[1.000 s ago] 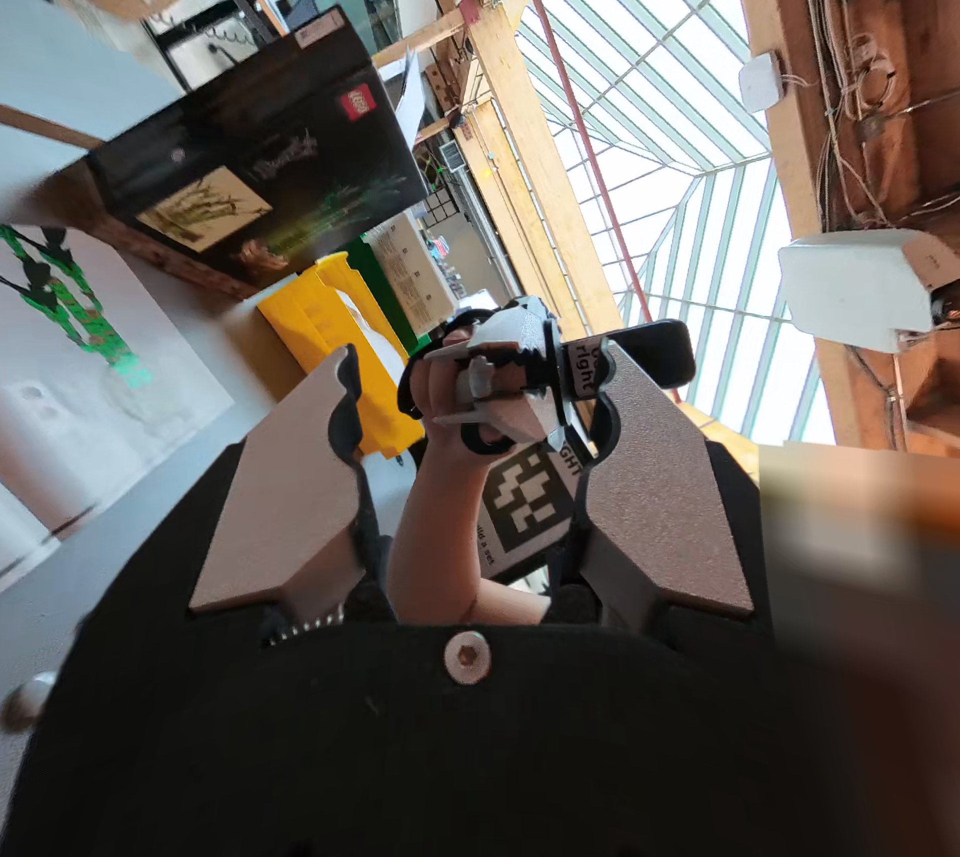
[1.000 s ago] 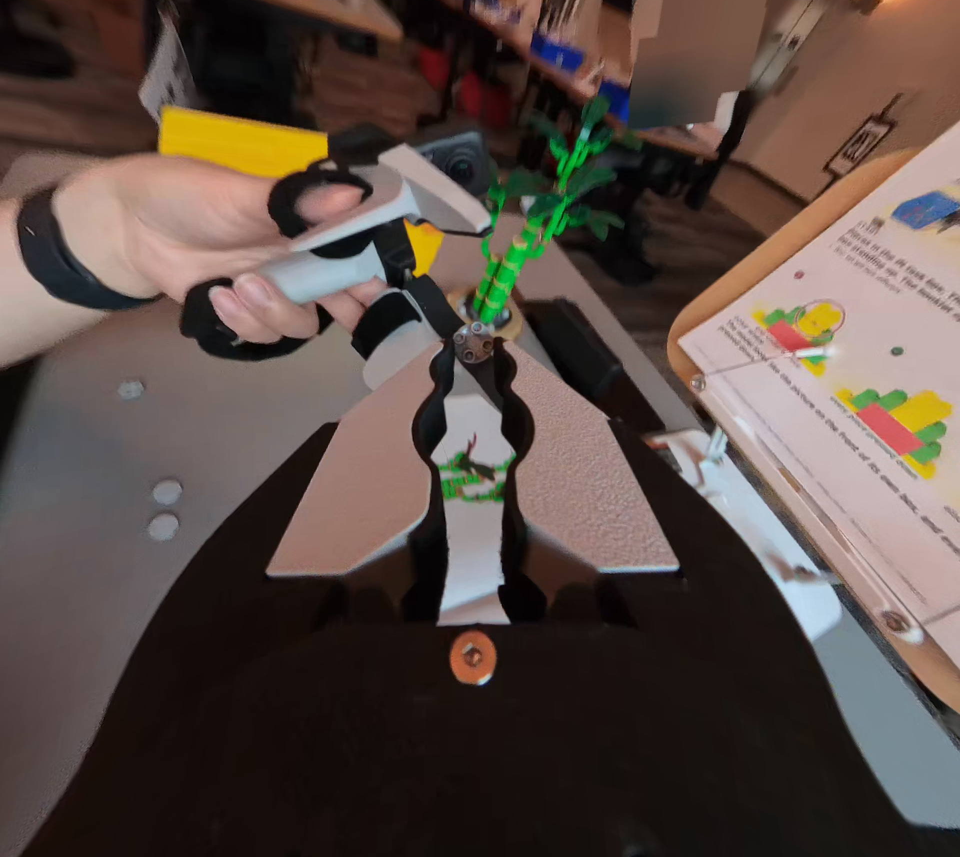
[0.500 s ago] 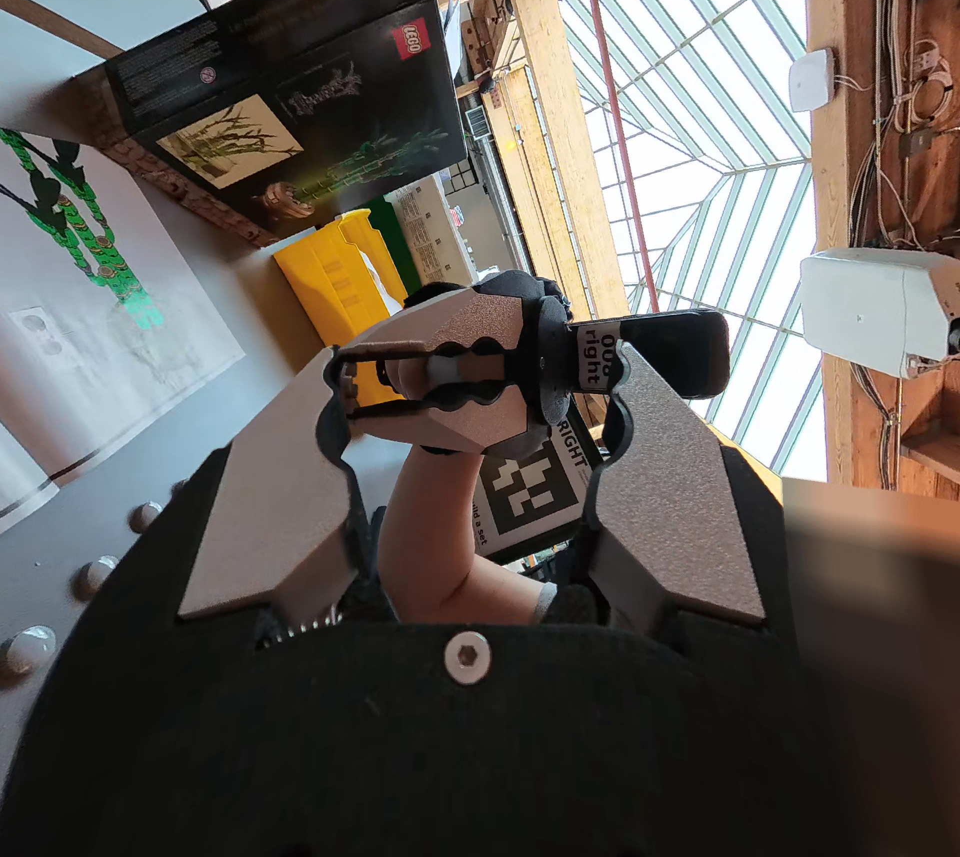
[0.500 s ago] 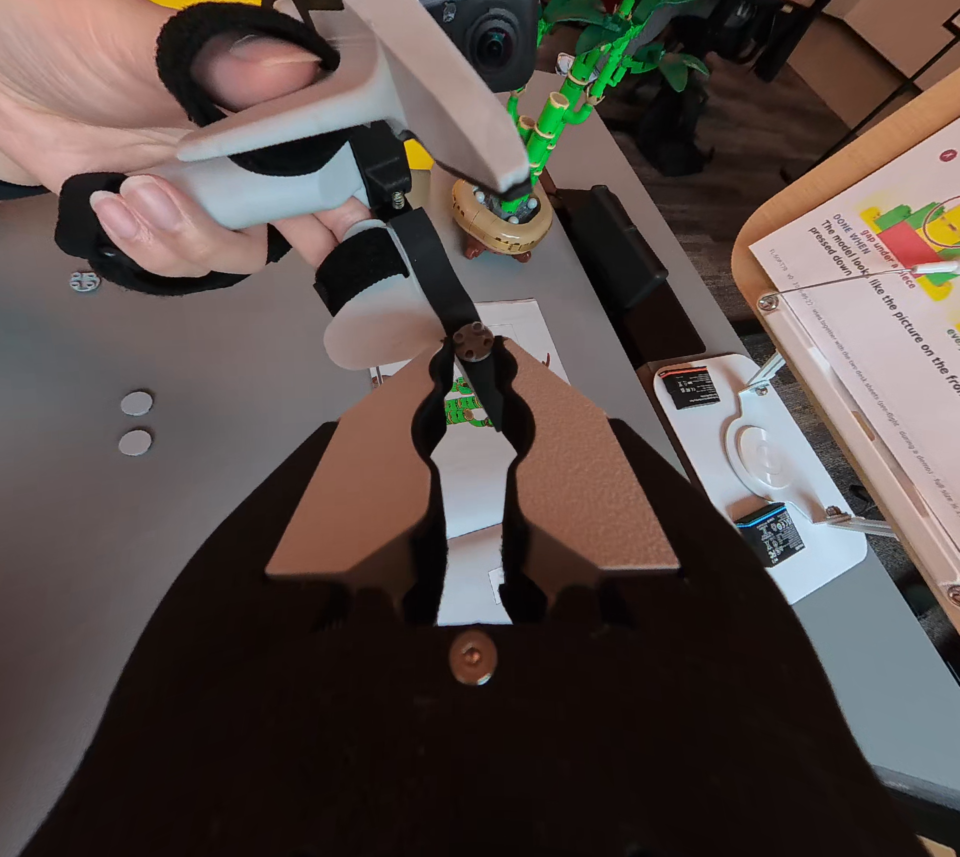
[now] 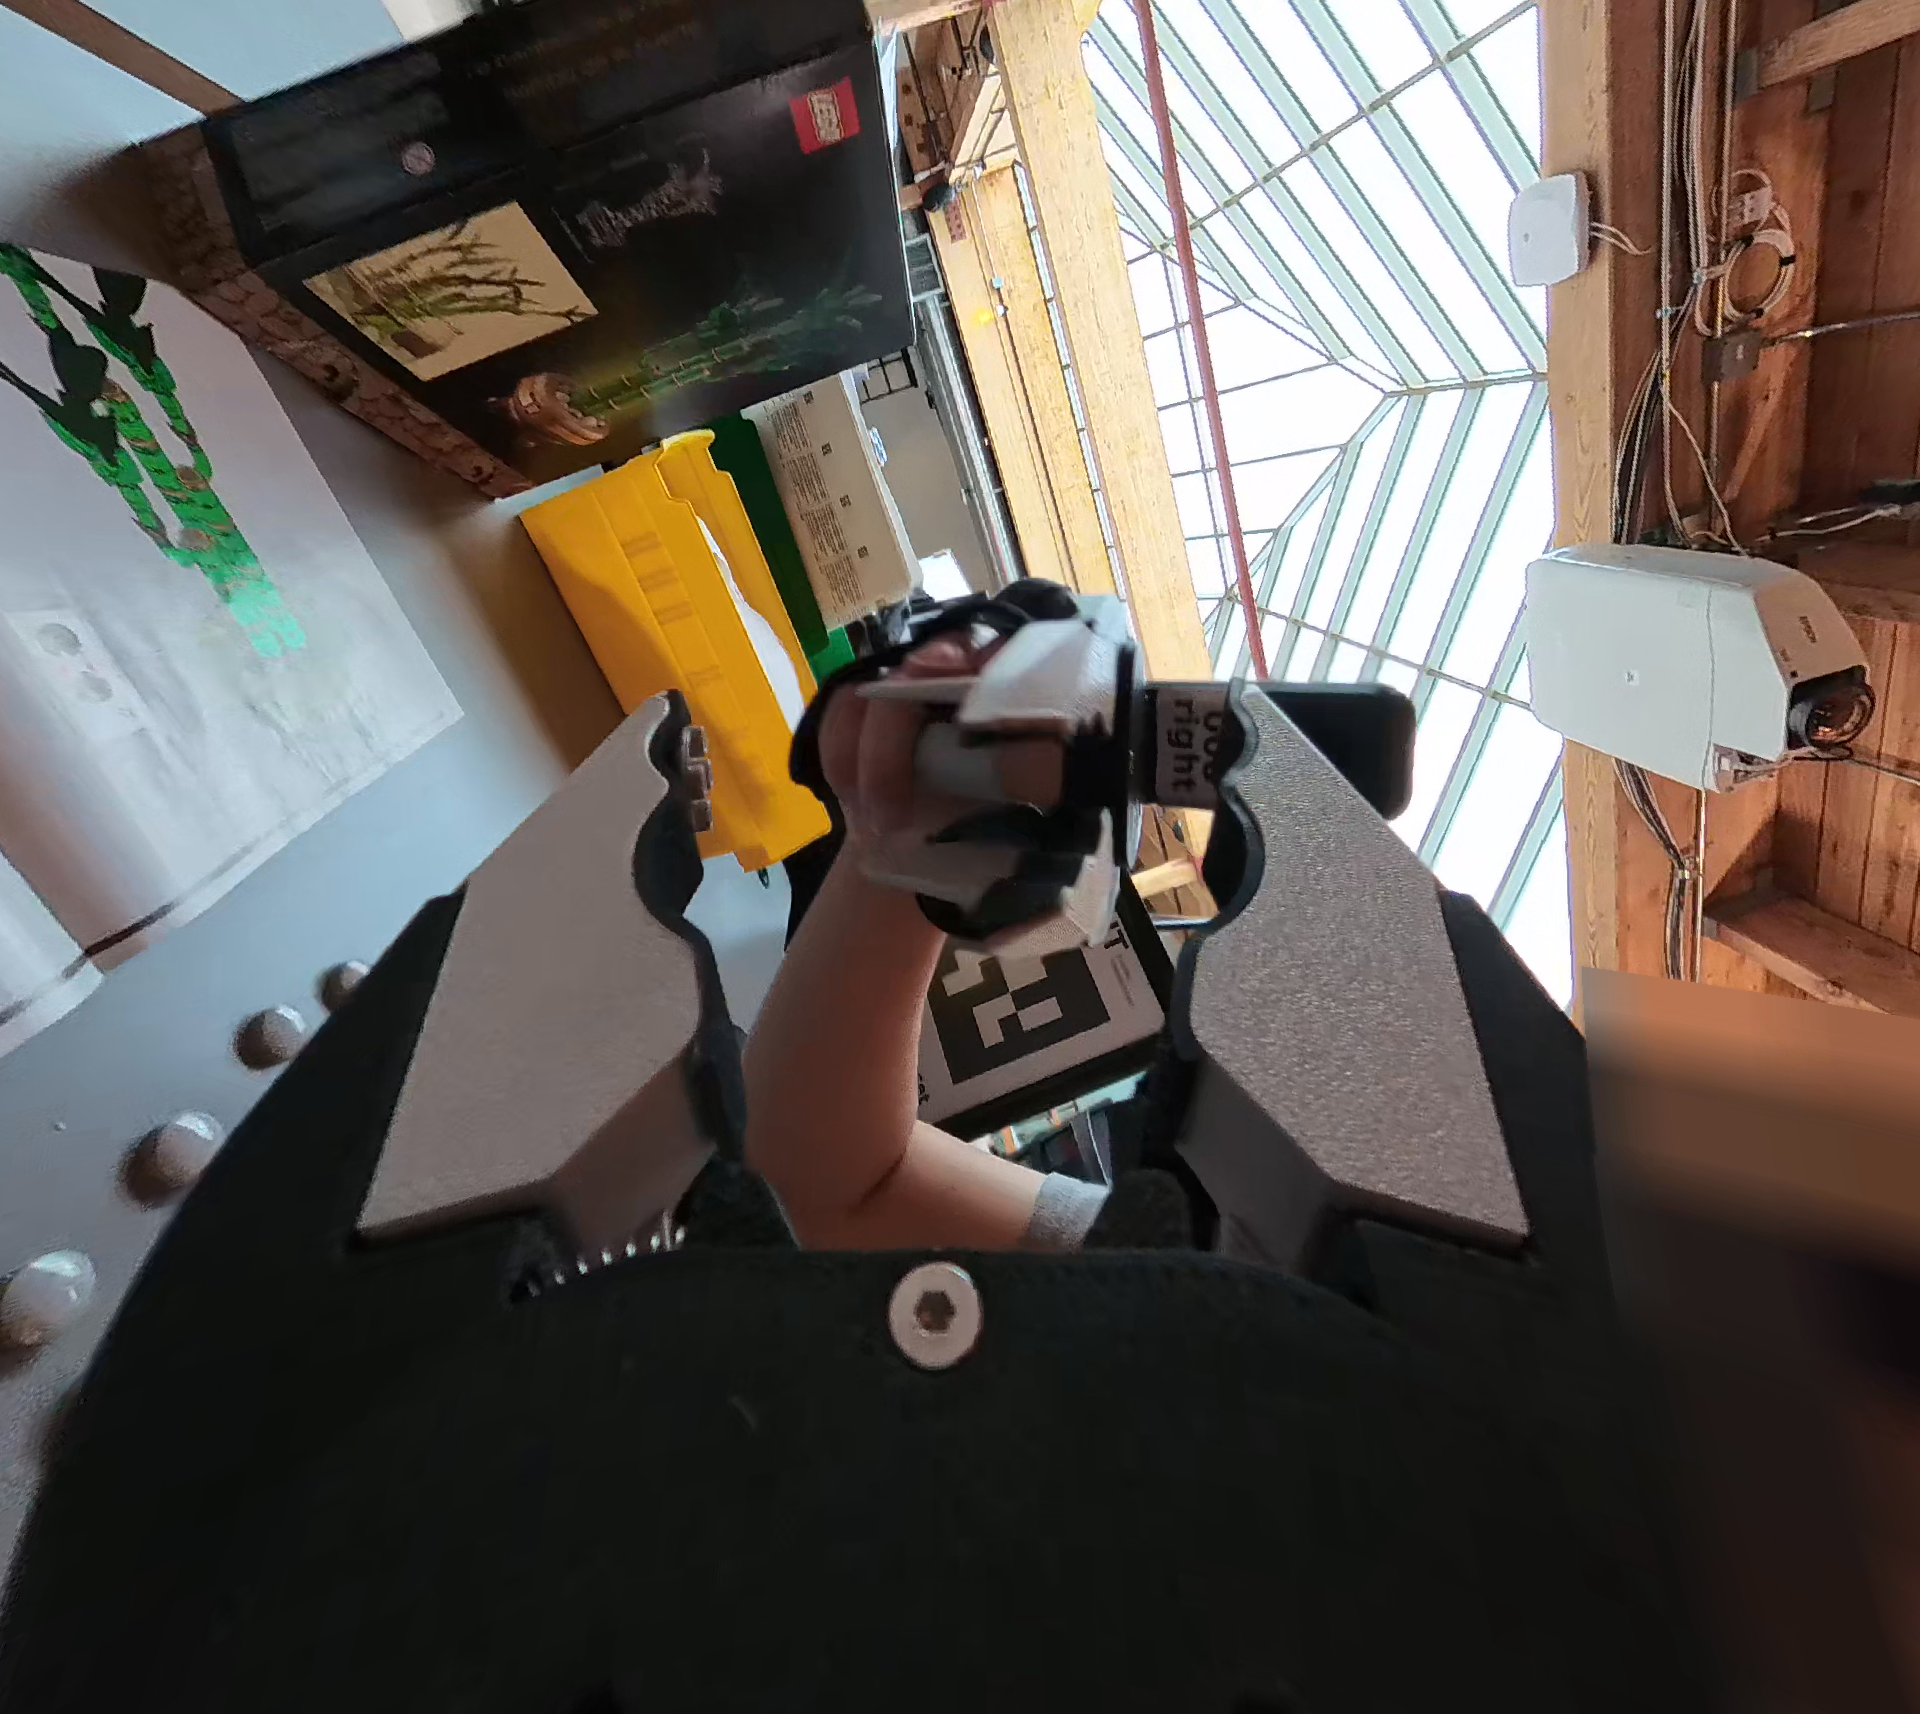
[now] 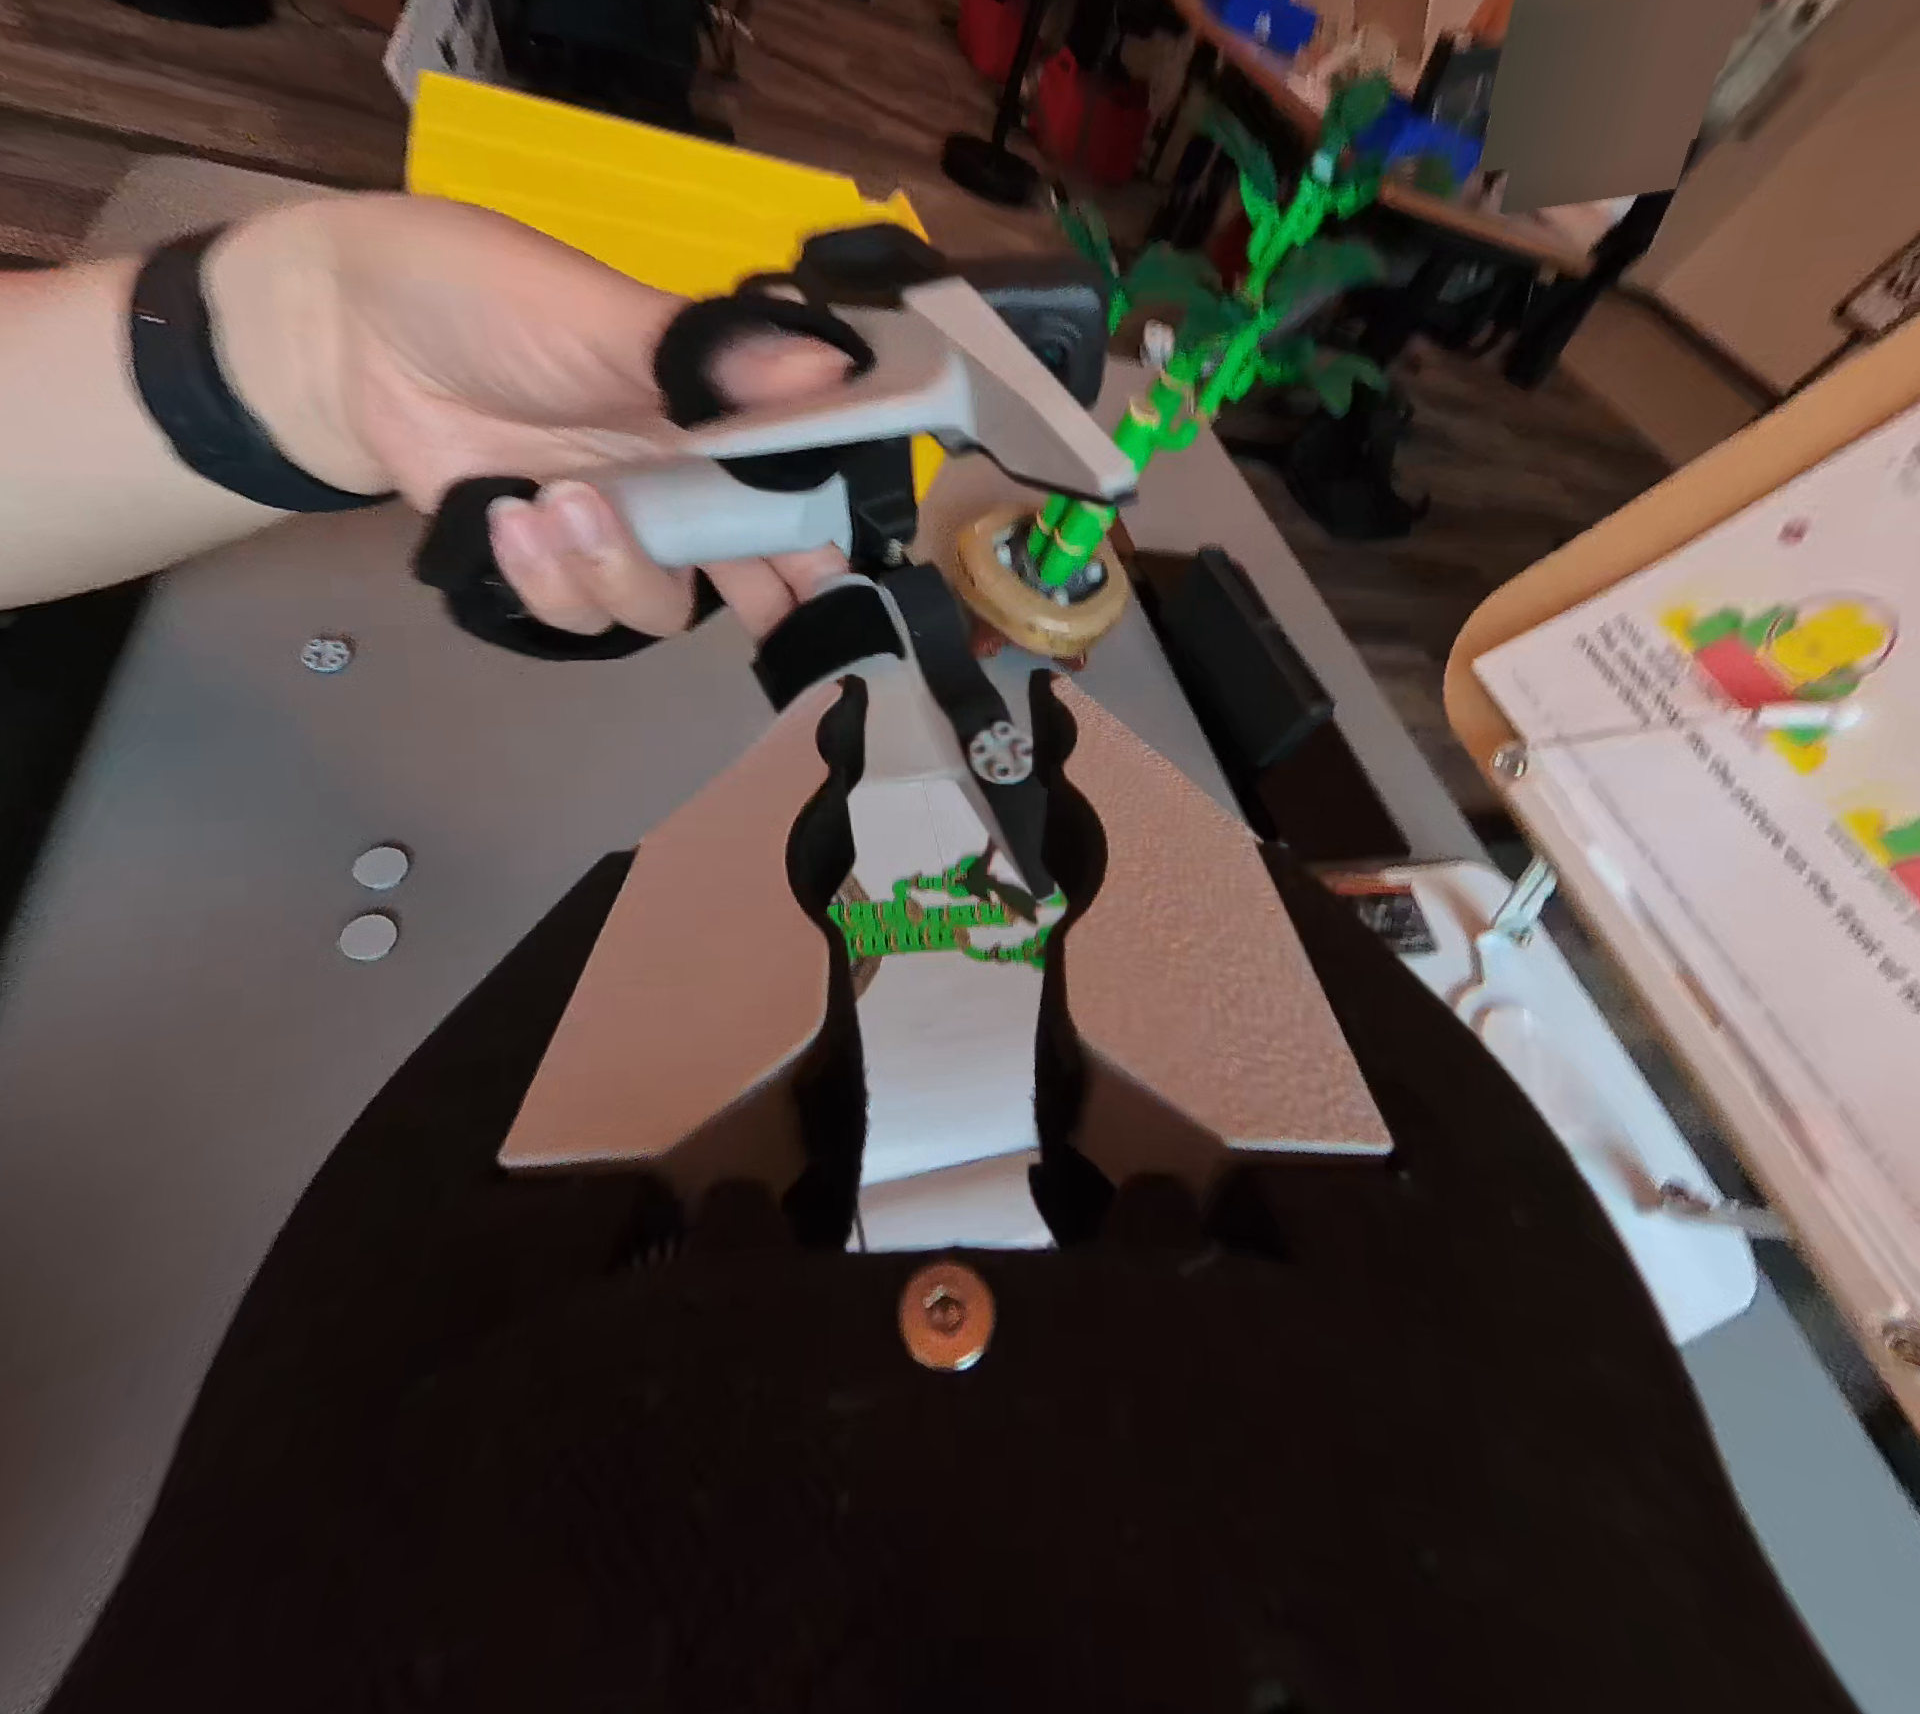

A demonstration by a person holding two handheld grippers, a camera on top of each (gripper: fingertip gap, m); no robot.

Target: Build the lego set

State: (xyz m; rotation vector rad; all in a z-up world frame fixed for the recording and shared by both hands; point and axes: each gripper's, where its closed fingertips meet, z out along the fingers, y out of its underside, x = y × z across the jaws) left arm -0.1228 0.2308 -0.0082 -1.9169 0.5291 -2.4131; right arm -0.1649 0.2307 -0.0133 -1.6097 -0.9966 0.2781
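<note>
The right gripper [image 6: 948, 843] has its jaws narrow, with nothing between them, above a printed sheet [image 6: 940, 1030] on the grey counter [image 6: 260, 781]. The left gripper [image 5: 951, 791] has its jaws wide and empty. Farther back, the green lego bamboo [image 6: 1195, 407] stands upright in its tan pot, near a yellow bin [image 6: 623, 189].

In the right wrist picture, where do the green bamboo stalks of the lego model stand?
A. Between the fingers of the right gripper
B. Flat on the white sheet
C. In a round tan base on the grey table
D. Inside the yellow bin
C: the green bamboo stalks rise out of the round tan base, which sits on the grey table, beyond the yellow bin.
</note>
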